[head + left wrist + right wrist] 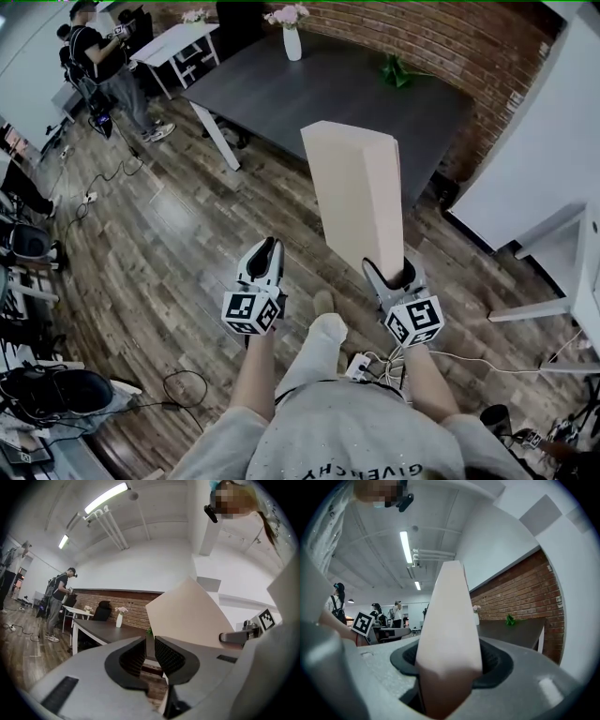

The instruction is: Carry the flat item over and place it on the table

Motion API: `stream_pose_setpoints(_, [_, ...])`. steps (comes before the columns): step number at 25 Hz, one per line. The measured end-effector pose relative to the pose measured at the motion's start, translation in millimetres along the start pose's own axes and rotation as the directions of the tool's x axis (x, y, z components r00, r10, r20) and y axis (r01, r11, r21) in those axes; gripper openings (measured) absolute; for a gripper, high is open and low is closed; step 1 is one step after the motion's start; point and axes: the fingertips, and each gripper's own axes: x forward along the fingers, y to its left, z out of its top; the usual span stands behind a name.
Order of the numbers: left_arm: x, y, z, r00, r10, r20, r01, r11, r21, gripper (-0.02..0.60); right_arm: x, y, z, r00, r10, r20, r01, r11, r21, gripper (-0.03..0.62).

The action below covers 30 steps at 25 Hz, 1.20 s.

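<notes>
A flat beige box (356, 202) stands upright in my right gripper (394, 272), which is shut on its lower end. In the right gripper view the box (450, 620) fills the space between the jaws of the right gripper (450, 667). It also shows in the left gripper view as a beige slab (187, 616). My left gripper (264, 251) hangs beside it over the wooden floor, holding nothing. Only a narrow gap parts the pads of the left gripper (147, 651). The dark grey table (309, 94) lies ahead, beyond the box.
On the table stand a white vase of flowers (292, 37) and a small green plant (398, 70). A person (103, 66) stands at the far left by a white desk (173, 42). Cables (183, 384) lie on the floor. White furniture (562, 309) is at the right.
</notes>
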Motion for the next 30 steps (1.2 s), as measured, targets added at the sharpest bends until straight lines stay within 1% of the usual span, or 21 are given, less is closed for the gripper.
stream_pose_setpoints(6, [60.5, 16.1, -12.2, 1.000, -0.005, -0.021, 0.005, 1.000, -0.025, 0.054, 43.6, -29.1, 7.3, 1.000, 0.015, -0.017, -0.014, 1.000, 0.023, 0.265])
stream_pose_setpoints(12, [127.5, 29.4, -6.3, 0.999, -0.032, -0.024, 0.031, 0.999, -0.028, 0.054, 92.6, -68.0, 13.4, 0.999, 0.016, -0.032, -0.013, 0.995, 0.099, 0.265])
stream_pose_setpoints(17, [168.6, 38.0, -3.8, 0.998, -0.056, -0.038, 0.056, 0.998, -0.025, 0.054, 130.0, -94.9, 16.4, 0.998, 0.009, -0.054, 0.000, 0.987, 0.162, 0.265])
stream_pose_setpoints(23, [213.2, 56.3, -3.3, 0.997, -0.066, -0.046, 0.064, 0.997, -0.041, 0.054, 171.8, -121.1, 18.7, 0.996, 0.005, -0.086, 0.016, 0.968, 0.250, 0.265])
stream_pose_setpoints(30, [266.6, 80.9, -7.7, 0.994, -0.088, -0.060, 0.085, 0.995, -0.058, 0.054, 228.6, -150.6, 20.9, 0.993, 0.008, -0.115, 0.033, 0.936, 0.351, 0.267])
